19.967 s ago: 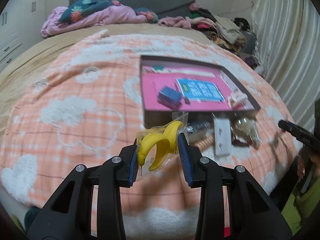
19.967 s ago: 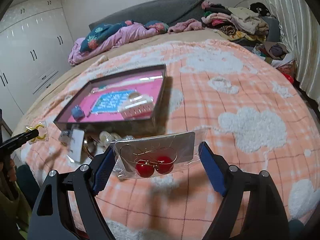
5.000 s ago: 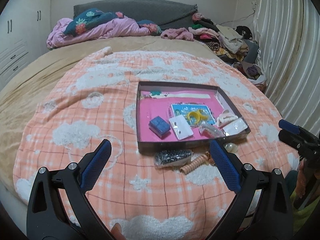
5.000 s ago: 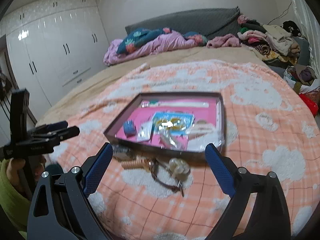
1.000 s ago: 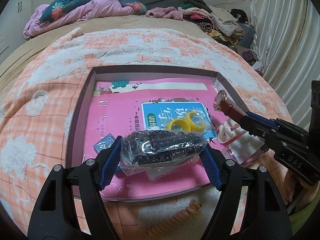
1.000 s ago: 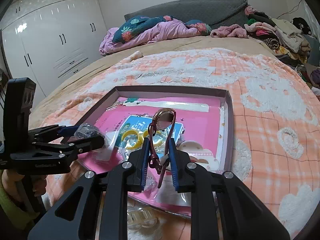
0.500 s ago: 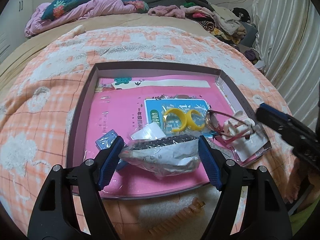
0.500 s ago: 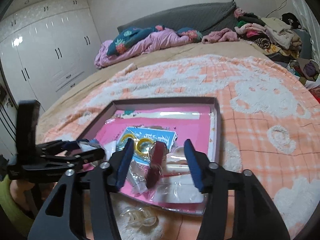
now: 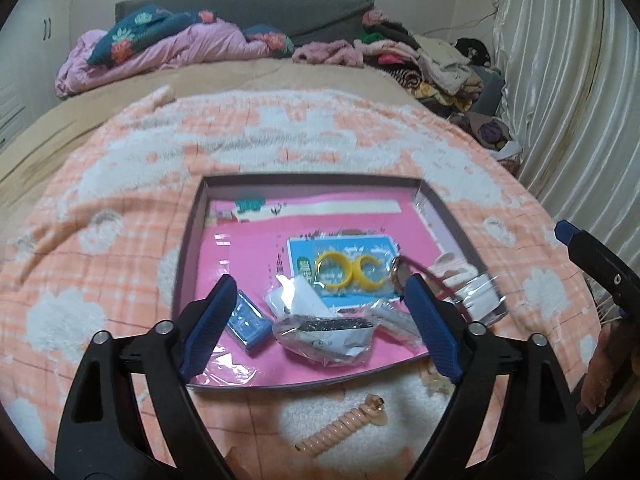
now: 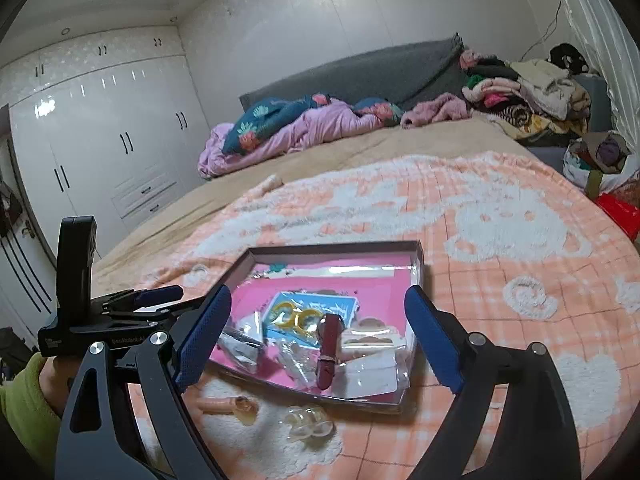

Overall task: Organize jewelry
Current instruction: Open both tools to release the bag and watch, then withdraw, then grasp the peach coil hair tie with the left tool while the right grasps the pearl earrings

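Observation:
A shallow box with a pink floor (image 9: 248,256) (image 10: 384,292) lies on the bed. In it lie a bag of dark beads (image 9: 326,330), yellow earrings (image 9: 348,272) (image 10: 298,316), a small blue box (image 9: 248,322), a red-strap watch (image 10: 328,346) and white packets (image 10: 370,378). My left gripper (image 9: 316,328) is open and empty, above the box's near edge. My right gripper (image 10: 316,340) is open and empty, pulled back above the box. A peach spiral hair tie (image 9: 344,426) (image 10: 228,404) and a clear clip (image 10: 308,428) lie on the blanket in front of the box.
The bed has an orange checked blanket with white fluffy clouds (image 9: 120,248). Piled bedding (image 10: 304,124) and clothes (image 10: 532,96) lie at the headboard. White wardrobes (image 10: 100,140) stand to the left, a curtain (image 9: 568,100) to the right.
Both grippers opened and drew back. The bead bag dropped from the left gripper into the box, and the watch left the right gripper and lies in the box.

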`<state>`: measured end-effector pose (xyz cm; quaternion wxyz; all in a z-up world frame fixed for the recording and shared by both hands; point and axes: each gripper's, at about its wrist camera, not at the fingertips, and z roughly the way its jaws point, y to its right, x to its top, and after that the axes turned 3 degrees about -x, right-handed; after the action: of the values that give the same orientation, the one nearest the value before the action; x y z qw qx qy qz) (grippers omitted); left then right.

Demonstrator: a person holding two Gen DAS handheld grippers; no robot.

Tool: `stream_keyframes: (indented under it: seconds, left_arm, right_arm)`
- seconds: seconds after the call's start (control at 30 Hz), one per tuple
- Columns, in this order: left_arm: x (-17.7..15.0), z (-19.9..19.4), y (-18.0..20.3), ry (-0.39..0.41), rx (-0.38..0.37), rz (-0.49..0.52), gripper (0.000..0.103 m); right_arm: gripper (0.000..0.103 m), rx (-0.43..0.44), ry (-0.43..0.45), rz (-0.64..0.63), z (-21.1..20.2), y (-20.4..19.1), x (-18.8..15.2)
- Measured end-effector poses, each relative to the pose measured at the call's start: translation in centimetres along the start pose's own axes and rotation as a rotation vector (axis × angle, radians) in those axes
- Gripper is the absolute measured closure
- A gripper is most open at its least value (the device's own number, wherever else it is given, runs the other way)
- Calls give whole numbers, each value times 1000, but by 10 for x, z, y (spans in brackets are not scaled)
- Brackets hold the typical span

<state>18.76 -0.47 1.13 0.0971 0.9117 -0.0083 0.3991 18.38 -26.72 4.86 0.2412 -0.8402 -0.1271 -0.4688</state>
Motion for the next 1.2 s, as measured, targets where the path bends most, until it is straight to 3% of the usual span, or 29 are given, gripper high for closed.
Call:
stream_keyframes:
  seconds: [0.27, 0.53, 1.2]
  left_arm:
    - [3, -33, 1, 58, 8, 0, 14]
    - [-9, -51, -4, 59, 16, 18, 12]
    - [-62, -44, -12, -46, 16, 57, 11]
  right_arm:
    - [14, 14, 25, -16, -26, -14, 3]
    - [14, 3, -6, -60, -33, -32, -10]
    - [14, -46, -176, -92, -6, -38, -60]
